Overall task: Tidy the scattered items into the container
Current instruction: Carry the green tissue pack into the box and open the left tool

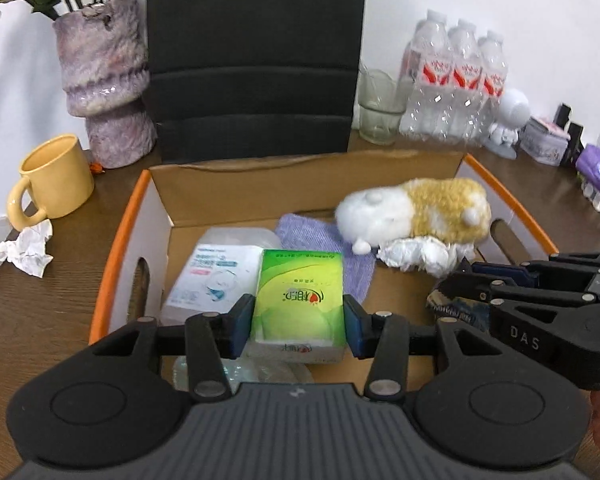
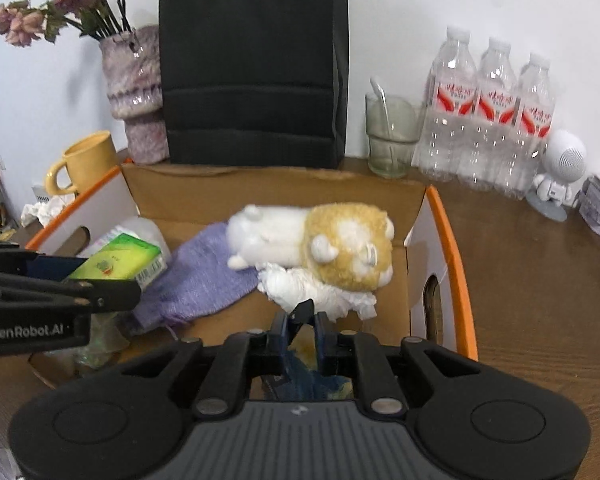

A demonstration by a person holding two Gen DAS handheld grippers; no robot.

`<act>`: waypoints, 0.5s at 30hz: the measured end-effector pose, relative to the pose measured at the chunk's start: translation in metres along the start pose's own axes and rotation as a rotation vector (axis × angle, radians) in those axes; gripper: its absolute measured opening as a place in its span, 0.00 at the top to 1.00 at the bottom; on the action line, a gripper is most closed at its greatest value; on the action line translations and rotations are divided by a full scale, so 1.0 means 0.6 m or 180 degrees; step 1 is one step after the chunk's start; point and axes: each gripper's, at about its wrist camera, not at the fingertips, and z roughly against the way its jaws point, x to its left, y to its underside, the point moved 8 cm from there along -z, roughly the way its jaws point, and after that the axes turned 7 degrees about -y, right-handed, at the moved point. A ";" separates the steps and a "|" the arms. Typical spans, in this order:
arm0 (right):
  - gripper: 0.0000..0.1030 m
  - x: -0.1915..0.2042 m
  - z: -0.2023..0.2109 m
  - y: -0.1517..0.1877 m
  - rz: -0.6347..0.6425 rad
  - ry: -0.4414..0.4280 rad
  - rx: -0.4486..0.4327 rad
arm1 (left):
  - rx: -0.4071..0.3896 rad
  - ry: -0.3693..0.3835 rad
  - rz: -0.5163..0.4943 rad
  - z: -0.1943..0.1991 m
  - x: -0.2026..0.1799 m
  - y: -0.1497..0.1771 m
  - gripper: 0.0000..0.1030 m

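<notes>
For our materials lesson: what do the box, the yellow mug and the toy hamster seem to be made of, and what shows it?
Box: corrugated cardboard, matt brown inside, creased flap edge.
Yellow mug: probably glazed ceramic, thick wall with a soft sheen.
Toy hamster: plush fabric, fuzzy white and tan pile.

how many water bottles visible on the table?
3 clear plastic water bottles with red labels, side by side against the wall right of the glass: left, middle, right. More may hide behind them.
</notes>
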 end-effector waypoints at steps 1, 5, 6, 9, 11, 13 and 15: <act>0.83 -0.001 0.000 0.002 0.0004 0.0015 0.0012 | -0.0003 -0.0019 -0.0023 0.001 0.000 0.001 0.44; 0.46 0.003 0.012 0.006 0.0053 0.0003 0.0018 | -0.0081 -0.0050 -0.0036 0.014 0.001 -0.002 0.30; 0.41 0.005 0.018 0.007 0.0065 0.0008 0.0004 | -0.0102 -0.0038 -0.0028 0.020 0.002 -0.004 0.24; 0.31 0.010 0.038 0.007 0.0095 -0.0010 -0.0056 | -0.0173 -0.0019 -0.0049 0.039 0.005 -0.006 0.10; 0.19 0.012 0.052 0.007 0.0117 0.0004 -0.0109 | -0.0221 -0.0063 -0.0055 0.053 0.010 -0.006 0.01; 0.03 0.013 0.064 0.008 0.0118 -0.0002 -0.0150 | -0.0269 -0.0077 -0.0024 0.066 0.017 -0.006 0.00; 0.00 0.013 0.075 0.010 0.0073 -0.0039 -0.0169 | -0.0272 -0.0060 0.0031 0.076 0.023 -0.003 0.00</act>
